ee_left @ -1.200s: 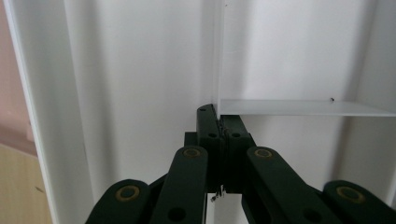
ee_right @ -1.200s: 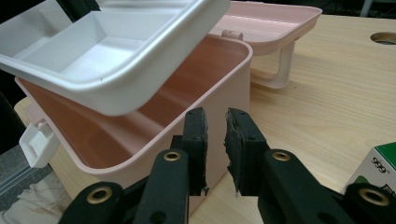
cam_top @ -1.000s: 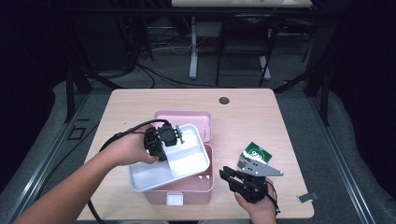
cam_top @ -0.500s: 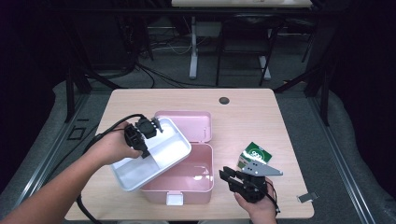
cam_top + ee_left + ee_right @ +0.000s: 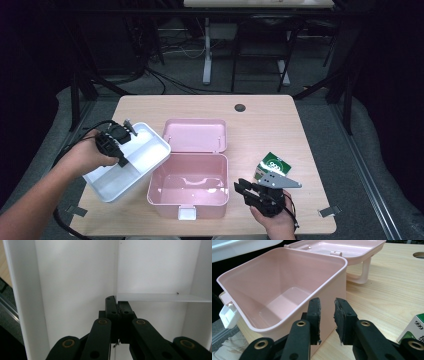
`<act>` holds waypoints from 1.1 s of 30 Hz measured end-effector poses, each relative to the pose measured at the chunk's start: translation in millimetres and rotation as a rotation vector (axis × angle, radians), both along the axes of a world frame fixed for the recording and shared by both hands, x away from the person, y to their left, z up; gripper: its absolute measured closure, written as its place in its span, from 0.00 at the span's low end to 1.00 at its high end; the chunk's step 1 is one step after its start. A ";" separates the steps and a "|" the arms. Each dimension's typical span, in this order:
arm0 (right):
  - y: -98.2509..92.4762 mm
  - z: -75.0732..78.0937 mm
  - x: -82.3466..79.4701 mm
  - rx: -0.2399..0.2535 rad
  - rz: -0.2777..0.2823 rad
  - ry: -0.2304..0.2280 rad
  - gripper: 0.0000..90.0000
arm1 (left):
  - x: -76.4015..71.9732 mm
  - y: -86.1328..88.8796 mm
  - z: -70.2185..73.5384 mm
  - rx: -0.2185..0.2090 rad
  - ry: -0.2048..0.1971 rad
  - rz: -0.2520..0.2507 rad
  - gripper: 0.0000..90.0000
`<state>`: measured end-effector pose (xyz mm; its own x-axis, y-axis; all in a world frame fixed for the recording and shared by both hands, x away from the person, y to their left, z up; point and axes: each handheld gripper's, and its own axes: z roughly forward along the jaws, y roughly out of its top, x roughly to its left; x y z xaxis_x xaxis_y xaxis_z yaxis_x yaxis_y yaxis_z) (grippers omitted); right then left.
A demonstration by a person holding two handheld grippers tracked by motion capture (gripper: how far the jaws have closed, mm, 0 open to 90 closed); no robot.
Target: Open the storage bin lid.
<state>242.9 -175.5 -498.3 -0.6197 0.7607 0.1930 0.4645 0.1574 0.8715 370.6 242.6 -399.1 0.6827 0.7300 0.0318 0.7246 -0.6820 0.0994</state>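
While pinching white tray (image 5: 131,167) divider, left gripper (image 5: 116,141) needed level carry left, probably clear of pink box (image 5: 189,186); right gripper (image 5: 256,192) slightly parted, empty.

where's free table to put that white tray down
Bare wood runs along the far edge, from behind the pink box's open lid to the cable hole, and far right beyond the green carton. The near edge is crowded. The white tray overhangs the left edge.

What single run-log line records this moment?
left gripper: shut on white tray divider | tray: off pink box | right gripper: open, idle
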 end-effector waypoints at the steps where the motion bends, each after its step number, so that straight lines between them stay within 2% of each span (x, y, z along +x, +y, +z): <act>1: 0.2 -0.1 0.0 -0.001 -0.001 -0.001 0.83 | 0.1 5.5 -1.2 -0.001 0.001 0.013 0.99; 10: 1.2 -0.5 -0.2 -0.008 -0.002 0.002 0.83 | 6.3 28.4 -13.0 -0.006 0.011 0.065 0.99; 19: 1.0 -0.6 -0.5 -0.004 0.004 0.003 0.82 | 13.4 33.8 -27.6 -0.003 0.018 0.089 0.99; 25: 0.4 -0.5 -0.5 -0.010 0.001 0.002 0.81 | 19.9 33.3 -47.3 0.004 0.034 0.098 0.99; 30: -0.8 -0.8 0.0 -0.006 0.000 0.005 0.81 | 23.9 31.1 -72.7 0.013 0.048 0.104 0.99; 32: -0.6 -0.9 0.0 -0.006 0.002 0.006 0.81 | 24.4 30.9 -76.5 0.014 0.049 0.106 0.99; 33: -0.3 -1.0 0.1 -0.008 0.000 0.006 0.80 | 25.3 30.5 -85.6 0.014 0.050 0.108 0.99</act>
